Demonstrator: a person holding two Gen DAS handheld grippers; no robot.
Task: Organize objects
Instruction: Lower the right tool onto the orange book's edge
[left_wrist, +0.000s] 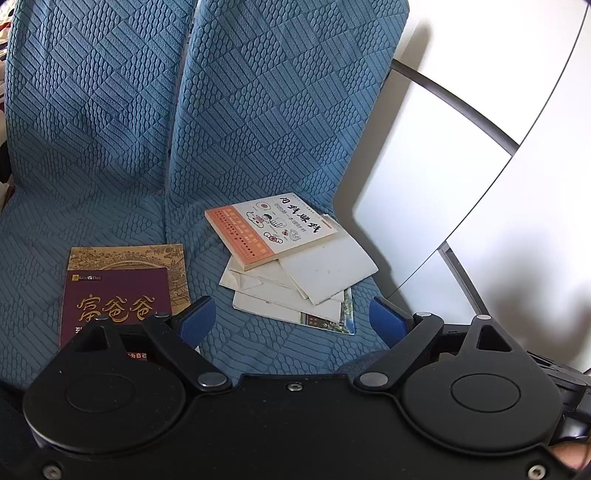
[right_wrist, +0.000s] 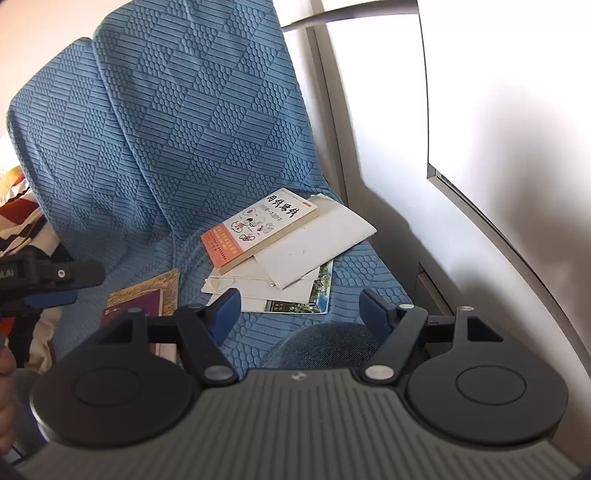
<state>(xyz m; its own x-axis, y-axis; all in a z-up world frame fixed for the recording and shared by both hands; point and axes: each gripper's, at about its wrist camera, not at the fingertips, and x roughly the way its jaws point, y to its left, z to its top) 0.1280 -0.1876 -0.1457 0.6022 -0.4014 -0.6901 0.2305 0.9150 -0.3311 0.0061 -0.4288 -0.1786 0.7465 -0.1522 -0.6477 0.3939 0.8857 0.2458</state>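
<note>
Two grippers, left gripper (left_wrist: 291, 317) and right gripper (right_wrist: 301, 312), hover with fingers spread and empty just short of the messy paper pile (left_wrist: 295, 288), orange-white book (left_wrist: 271, 229) on top, purple book (left_wrist: 118, 302) left of it, so probably lining up a grab.

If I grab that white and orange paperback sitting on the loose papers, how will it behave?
The paperback looks thin and soft-covered, so it will probably flex if gripped by one edge. It rests on fanned white papers, which may slide or scatter if it is pushed.
</note>
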